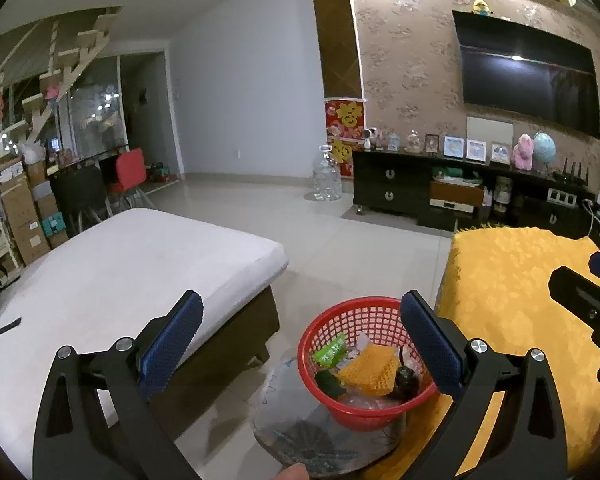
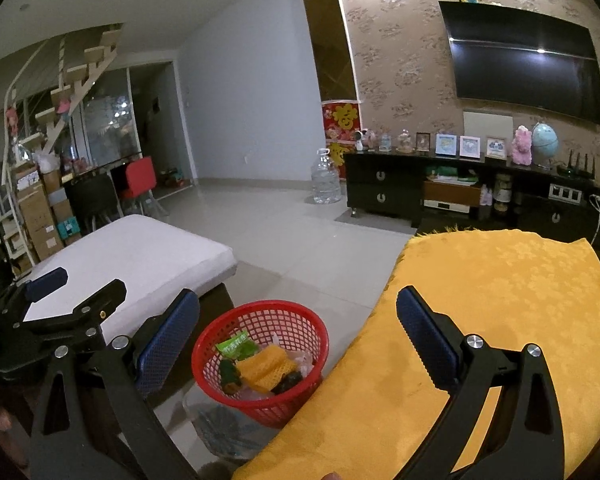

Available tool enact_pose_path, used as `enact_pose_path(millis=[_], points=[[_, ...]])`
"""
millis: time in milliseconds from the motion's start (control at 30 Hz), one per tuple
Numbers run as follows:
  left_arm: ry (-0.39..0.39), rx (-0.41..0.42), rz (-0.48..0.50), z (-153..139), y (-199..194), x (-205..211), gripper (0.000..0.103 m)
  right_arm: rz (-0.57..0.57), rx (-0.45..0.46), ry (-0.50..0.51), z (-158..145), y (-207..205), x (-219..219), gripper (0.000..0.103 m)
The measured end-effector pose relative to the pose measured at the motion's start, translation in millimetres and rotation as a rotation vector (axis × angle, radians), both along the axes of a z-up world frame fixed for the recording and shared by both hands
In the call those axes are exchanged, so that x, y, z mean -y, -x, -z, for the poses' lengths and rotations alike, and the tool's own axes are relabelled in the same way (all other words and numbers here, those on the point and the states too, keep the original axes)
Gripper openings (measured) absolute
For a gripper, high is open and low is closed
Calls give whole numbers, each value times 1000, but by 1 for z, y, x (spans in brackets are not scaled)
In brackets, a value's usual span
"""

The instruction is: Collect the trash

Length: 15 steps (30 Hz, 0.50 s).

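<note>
- Left wrist view: nearest the lens, the left gripper (image 1: 300,336) has its two blue-padded fingers (image 1: 172,344) spread wide, nothing between them.
- Just past the fingers sits the red basket (image 1: 324,392), perched on a clear round stool (image 1: 300,444) on the tiled floor.
- In the basket: a green wrapper (image 1: 331,350), a yellow foam net (image 1: 368,370), a dark lump and some clear plastic, all piled together.
- The basket's right rim is hidden behind the right-hand finger, hard against the table with the yellow cloth (image 1: 516,280).
- To the left of the basket, across a strip of floor, the corner of the white mattress (image 1: 140,264).
- At the right edge, part of the other gripper's black body pokes in over the yellow cloth.
- Right wrist view: up close, the right gripper (image 2: 296,324) is also spread wide and empty, its right finger (image 2: 426,340) hovering over the yellow cloth (image 2: 500,300).
- The red basket (image 2: 204,360) sits lower left of the cloth's edge, touching it, with the green wrapper (image 2: 236,347) and yellow foam net (image 2: 266,366) on top.
- At far left, the left gripper's body (image 2: 60,312) shows in front of the white mattress (image 2: 140,248).
- Far back, a TV (image 2: 524,68) on the wall above a dark cabinet (image 2: 384,192).
</note>
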State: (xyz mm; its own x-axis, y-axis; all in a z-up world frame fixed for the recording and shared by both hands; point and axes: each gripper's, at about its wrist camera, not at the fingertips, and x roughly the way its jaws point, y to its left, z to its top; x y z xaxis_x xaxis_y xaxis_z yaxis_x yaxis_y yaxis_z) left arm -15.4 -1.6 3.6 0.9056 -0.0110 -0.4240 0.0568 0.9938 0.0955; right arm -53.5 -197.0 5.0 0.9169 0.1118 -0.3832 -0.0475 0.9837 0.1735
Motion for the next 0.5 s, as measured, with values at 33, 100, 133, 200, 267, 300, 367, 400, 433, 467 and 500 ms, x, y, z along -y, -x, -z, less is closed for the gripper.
enact_pose_path(millis=[33,100,133,200,267,300,367,400,433,467,500], points=[[0,-4,2,1,0,1,95,0,-2,-1,0,1,1,96],[-3,-2,1,3,-1,2,95,-1,-8,-4,0,3,2,96],[-8,-1,1,4,-1,3,95,-2,-13,-6,1,4,3,96],[-16,0,-1,7,-2,4,95,-2,-24,-4,3,3,3,96],[-8,-8,2,10,-5,4,95,-1,-28,1,5,4,3,96],[-7,-11,3,12,-5,4,95,-2,-30,3,5,4,2,96],[-11,-20,4,16,-6,4,95,-3,-33,4,5,3,2,96],[-14,-27,5,19,-8,4,95,-2,-33,4,5,3,2,96],[-13,-31,7,20,-8,4,95,-2,-34,5,5,3,2,96],[-11,-34,11,21,-9,5,95,0,-38,5,6,3,2,96],[-10,-34,13,20,-9,4,95,2,-41,4,6,2,1,96]])
